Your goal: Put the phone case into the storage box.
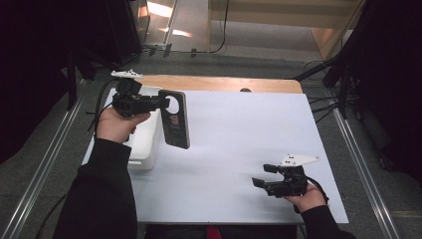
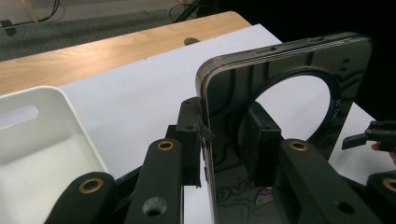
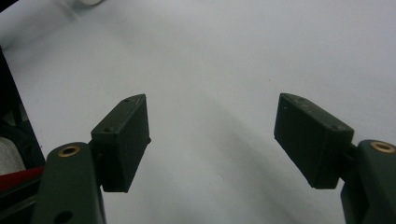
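Left tongs (image 1: 161, 103): clamped on the edge of a dark flat panel (image 1: 175, 119) beside its round hole, one pad (image 2: 259, 140) inside the hole, the other on the outer edge.
Right tongs (image 1: 261, 175): spread apart with nothing between them, low over the desk near its front right.
Panel: held off the desk (image 1: 239, 129) on its long edge, just right of the white bin (image 1: 147, 144).
White bin: at the left edge of the desk, under the left hand (image 1: 117, 124).
Around: white sheet covers the desk; a wooden strip (image 1: 224, 83) shows at the far edge.
In the way: nothing lies between the two tongs.
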